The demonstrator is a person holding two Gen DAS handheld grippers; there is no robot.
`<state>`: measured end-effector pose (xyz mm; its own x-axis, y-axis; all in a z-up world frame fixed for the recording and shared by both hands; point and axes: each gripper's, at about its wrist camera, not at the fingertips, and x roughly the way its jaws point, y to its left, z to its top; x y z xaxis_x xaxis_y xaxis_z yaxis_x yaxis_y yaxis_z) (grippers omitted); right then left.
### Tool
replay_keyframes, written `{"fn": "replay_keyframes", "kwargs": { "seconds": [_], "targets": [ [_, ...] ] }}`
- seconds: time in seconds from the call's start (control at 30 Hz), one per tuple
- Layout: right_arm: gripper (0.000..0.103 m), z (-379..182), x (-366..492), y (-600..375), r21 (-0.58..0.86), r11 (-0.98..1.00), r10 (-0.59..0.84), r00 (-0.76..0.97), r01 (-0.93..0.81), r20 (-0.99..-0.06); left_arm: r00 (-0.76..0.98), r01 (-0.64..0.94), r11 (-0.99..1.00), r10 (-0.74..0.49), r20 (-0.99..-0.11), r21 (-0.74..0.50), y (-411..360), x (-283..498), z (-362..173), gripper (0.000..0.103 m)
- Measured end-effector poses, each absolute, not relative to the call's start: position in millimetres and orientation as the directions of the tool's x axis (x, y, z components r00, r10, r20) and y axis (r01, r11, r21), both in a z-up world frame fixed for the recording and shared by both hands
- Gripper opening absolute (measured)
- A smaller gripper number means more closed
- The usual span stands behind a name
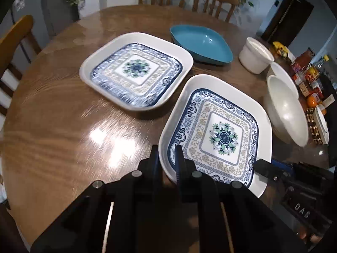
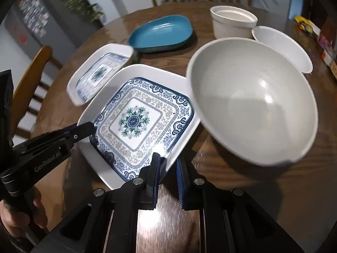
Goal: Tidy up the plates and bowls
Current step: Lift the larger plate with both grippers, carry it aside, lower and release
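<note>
We had both grippers pinching the near plate (image 1: 219, 135) by its rim: left gripper (image 1: 166, 154) on one edge, right gripper (image 2: 168, 162) on another, prob for a level two-handed lift. 2nd plate (image 1: 137, 71) sat nearby on the table (image 1: 63, 126), big bowl (image 2: 252, 99) just beside.

Near patterned square plate (image 1: 219, 135) rim pinched in left claw (image 1: 166, 151), right claw (image 2: 168, 160) on adjacent edge; second patterned plate (image 1: 137, 71) beyond; grey bowl (image 2: 252, 101) right, teal dish (image 1: 202, 44) farther back.

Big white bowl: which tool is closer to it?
Right. The right tool grips the patterned plate edge just beside the big white bowl; the left tool grips the plate's opposite side, farther away.
</note>
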<state>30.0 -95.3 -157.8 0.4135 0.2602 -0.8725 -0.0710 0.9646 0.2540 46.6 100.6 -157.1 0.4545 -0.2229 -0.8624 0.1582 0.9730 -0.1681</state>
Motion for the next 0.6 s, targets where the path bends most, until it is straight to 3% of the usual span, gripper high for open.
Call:
{"fn": "replay_keyframes", "kwargs": {
  "seconds": [0.3,0.6],
  "targets": [
    [0.016,-131,19,-39,0.240,0.911,0.361,0.371,-0.335,-0.856,0.556,-0.082,0.982,-0.096,-0.825,-0.169,162,-20,-125,0.011],
    [0.016,-155,30,30,0.225,0.839,0.397,0.277,-0.495,-0.875,0.497,-0.264,0.952,-0.002,-0.868,-0.154,204,-36,-149,0.011]
  ]
}}
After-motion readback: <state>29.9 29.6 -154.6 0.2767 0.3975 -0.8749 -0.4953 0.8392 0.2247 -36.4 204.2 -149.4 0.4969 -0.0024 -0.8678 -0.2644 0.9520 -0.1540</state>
